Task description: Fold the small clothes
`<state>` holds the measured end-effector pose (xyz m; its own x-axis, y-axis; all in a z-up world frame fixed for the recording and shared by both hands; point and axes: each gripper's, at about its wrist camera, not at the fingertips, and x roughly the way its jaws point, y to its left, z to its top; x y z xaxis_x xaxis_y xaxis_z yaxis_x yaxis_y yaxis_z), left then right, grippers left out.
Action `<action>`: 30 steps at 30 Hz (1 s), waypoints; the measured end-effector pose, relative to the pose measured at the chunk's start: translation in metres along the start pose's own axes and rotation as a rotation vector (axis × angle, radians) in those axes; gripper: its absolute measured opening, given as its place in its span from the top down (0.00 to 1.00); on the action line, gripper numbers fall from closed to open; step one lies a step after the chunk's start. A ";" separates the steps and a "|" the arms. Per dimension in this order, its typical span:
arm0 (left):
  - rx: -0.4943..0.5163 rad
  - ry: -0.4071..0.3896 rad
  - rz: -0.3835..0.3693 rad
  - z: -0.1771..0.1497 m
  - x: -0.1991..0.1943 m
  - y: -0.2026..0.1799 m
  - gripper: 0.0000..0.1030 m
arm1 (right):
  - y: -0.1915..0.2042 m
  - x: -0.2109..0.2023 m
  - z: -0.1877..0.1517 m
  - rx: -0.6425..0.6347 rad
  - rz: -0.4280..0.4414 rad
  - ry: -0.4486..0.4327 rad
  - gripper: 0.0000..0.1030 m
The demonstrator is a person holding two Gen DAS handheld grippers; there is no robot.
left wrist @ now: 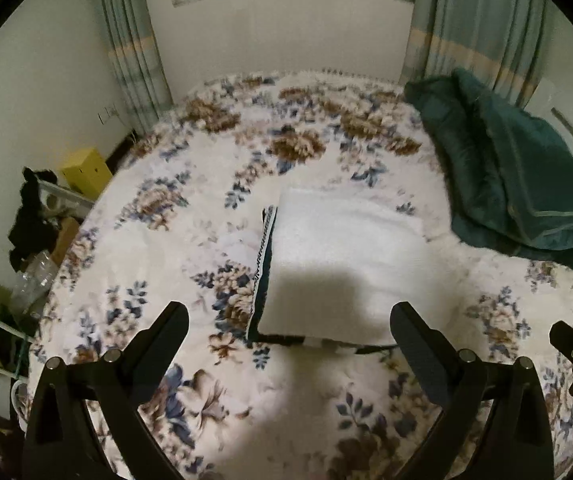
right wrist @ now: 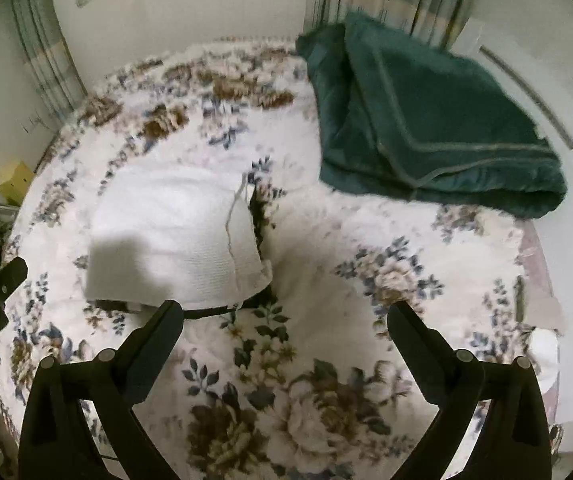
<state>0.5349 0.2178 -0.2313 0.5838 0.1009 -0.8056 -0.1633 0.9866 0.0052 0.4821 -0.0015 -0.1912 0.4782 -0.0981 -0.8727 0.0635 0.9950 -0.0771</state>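
Left wrist view first: your largest surface is the bed with its floral blanket [left wrist: 158, 248], and the dark green quilt [left wrist: 518, 184] is heaped at its far right corner, well apart from the work. Near the middle of the bed lies the white garment [left wrist: 338, 256], already folded into a compact rectangle, with a dark, zigzag-trimmed edge showing along its left side and a dark strip peeking out at its near edge. Judgement: this piece looks essentially finished; at most it needs a tidy of that protruding dark edge. No other unfolded small clothes are plainly visible on the bed, so you cannot tell what else remains. Your left hand-held gripper [left wrist: 290, 320] is spread wide, above the garment's near edge, holding and touching nothing. In the right wrist view your right hand-held gripper [right wrist: 286, 316] is likewise spread fully, empty; its left finger overlaps the garment's near right corner in the picture, and contact cannot be confirmed. Both frames are motion-blurred.
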 end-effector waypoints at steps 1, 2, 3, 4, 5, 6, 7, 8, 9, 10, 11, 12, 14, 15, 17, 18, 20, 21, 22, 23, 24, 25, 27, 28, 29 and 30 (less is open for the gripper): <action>0.002 -0.017 0.008 -0.001 -0.020 -0.001 0.00 | -0.003 -0.018 -0.003 -0.001 0.000 -0.017 0.00; 0.001 -0.026 0.004 -0.002 -0.034 -0.001 0.00 | -0.005 -0.035 -0.006 0.000 0.002 -0.030 0.00; -0.002 -0.036 -0.001 -0.004 -0.050 -0.002 0.00 | -0.008 -0.053 -0.009 0.002 0.007 -0.041 0.00; -0.004 -0.050 0.002 -0.006 -0.069 -0.002 0.00 | -0.012 -0.077 -0.015 0.003 0.012 -0.063 0.00; -0.005 -0.059 0.002 -0.007 -0.081 -0.003 0.00 | -0.014 -0.096 -0.019 0.003 0.011 -0.077 0.00; -0.005 -0.073 0.000 -0.010 -0.099 -0.004 0.00 | -0.017 -0.117 -0.025 0.003 0.020 -0.096 0.00; -0.003 -0.090 0.007 -0.013 -0.119 -0.005 0.00 | -0.019 -0.135 -0.030 0.005 0.026 -0.110 0.00; 0.000 -0.103 0.008 -0.016 -0.133 -0.008 0.00 | -0.022 -0.151 -0.034 0.005 0.028 -0.124 0.00; 0.004 -0.119 0.006 -0.019 -0.149 -0.009 0.00 | -0.025 -0.167 -0.039 0.005 0.032 -0.136 0.00; 0.008 -0.133 0.007 -0.023 -0.162 -0.011 0.00 | -0.029 -0.190 -0.046 0.005 0.040 -0.156 0.00; 0.007 -0.144 0.003 -0.026 -0.176 -0.011 0.00 | -0.031 -0.204 -0.051 0.005 0.044 -0.168 0.00; 0.007 -0.153 -0.002 -0.029 -0.187 -0.012 0.00 | -0.033 -0.218 -0.056 0.004 0.048 -0.181 0.00; 0.004 -0.172 -0.011 -0.035 -0.210 -0.014 0.00 | -0.039 -0.252 -0.067 -0.001 0.055 -0.216 0.00; 0.000 -0.184 -0.013 -0.038 -0.222 -0.014 0.00 | -0.041 -0.265 -0.072 -0.005 0.055 -0.233 0.00; -0.010 -0.210 -0.010 -0.044 -0.245 -0.015 0.00 | -0.047 -0.298 -0.083 -0.018 0.061 -0.267 0.00; -0.014 -0.218 -0.012 -0.046 -0.253 -0.016 0.00 | -0.048 -0.307 -0.086 -0.022 0.061 -0.276 0.00; -0.020 -0.237 -0.012 -0.051 -0.271 -0.017 0.00 | -0.053 -0.333 -0.095 -0.029 0.067 -0.303 0.00; -0.022 -0.244 -0.016 -0.053 -0.278 -0.018 0.00 | -0.056 -0.347 -0.099 -0.031 0.071 -0.316 0.00; -0.022 -0.251 -0.018 -0.053 -0.283 -0.018 0.00 | -0.058 -0.354 -0.101 -0.031 0.072 -0.324 0.00; -0.021 -0.260 -0.015 -0.055 -0.291 -0.019 0.00 | -0.060 -0.368 -0.105 -0.030 0.076 -0.337 0.00; -0.022 -0.267 -0.023 -0.057 -0.296 -0.020 0.00 | -0.062 -0.374 -0.107 -0.031 0.077 -0.343 0.00; -0.020 -0.274 -0.026 -0.058 -0.301 -0.021 0.00 | -0.064 -0.382 -0.110 -0.033 0.079 -0.350 0.00; -0.018 -0.278 -0.035 -0.061 -0.309 -0.022 0.00 | -0.068 -0.399 -0.116 -0.035 0.082 -0.363 0.00; -0.019 -0.281 -0.037 -0.061 -0.313 -0.021 0.00 | -0.070 -0.404 -0.117 -0.035 0.084 -0.365 0.00; -0.019 -0.286 -0.035 -0.064 -0.316 -0.022 0.00 | -0.072 -0.409 -0.119 -0.033 0.087 -0.367 0.00; -0.016 -0.295 -0.039 -0.065 -0.320 -0.022 0.00 | -0.074 -0.416 -0.121 -0.032 0.086 -0.373 0.00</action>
<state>0.3003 0.1554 -0.0120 0.7953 0.0979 -0.5983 -0.1472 0.9885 -0.0339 0.1722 -0.0318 0.1188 0.7672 -0.0079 -0.6414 -0.0158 0.9994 -0.0312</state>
